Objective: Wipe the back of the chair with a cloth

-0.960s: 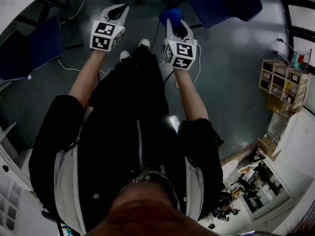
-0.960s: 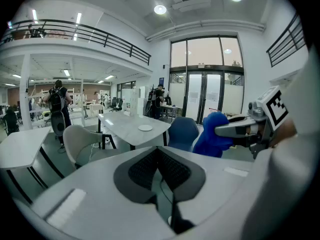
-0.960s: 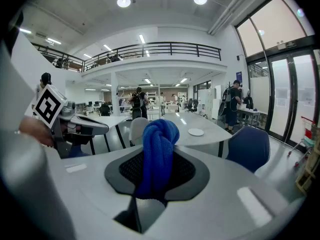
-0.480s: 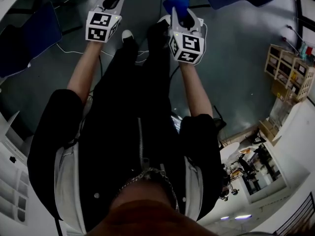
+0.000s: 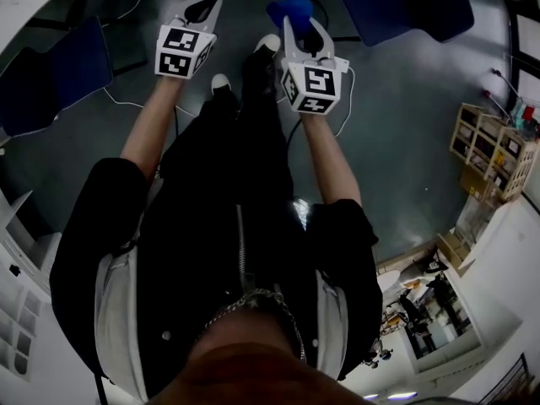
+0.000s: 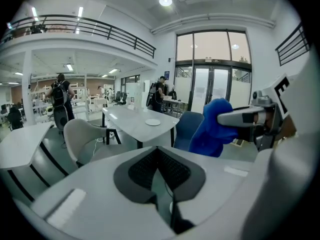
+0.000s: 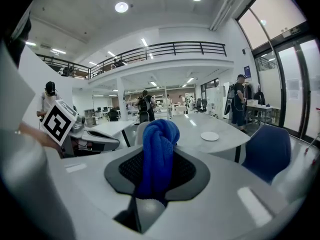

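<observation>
A: What is being held by the right gripper [image 5: 302, 25]?

B: A blue cloth [image 7: 157, 154] is being clamped between its jaws. It is being squeezed into a twisted bunch, and a knot-like lump is standing out past the jaw tips at 12 o'clock in the right gripper view.

A: And the left gripper [image 5: 205, 8]?

B: Its jaws are being held pressed together, and nothing is being gripped between them. In the left gripper view the cloth is being shown at 2 o'clock, caught in the other tool's jaws.

A: Where are the chairs being seen?

B: In the head view a blue chair [image 5: 396, 2] is being shown on the grey floor [image 5: 405, 125] at 1 o'clock, and a second blue chair [image 5: 59, 74] at 10 o'clock. Neither is being touched by the cloth or by either gripper. Which of the two is meant to be wiped cannot be told.

A: How are the two tools being carried?

B: Both are being held out at 12 o'clock in the head view, side by side and apart, with the jaws pointed away from the body, above the white-toed shoes [image 5: 219, 81].

A: Is anything else being shown?

B: A white table [image 7: 210, 129] bearing a plate [image 7: 209, 136] is being shown at 2 o'clock in the right gripper view, and a white chair [image 6: 82, 136] at 9 o'clock in the left gripper view
</observation>
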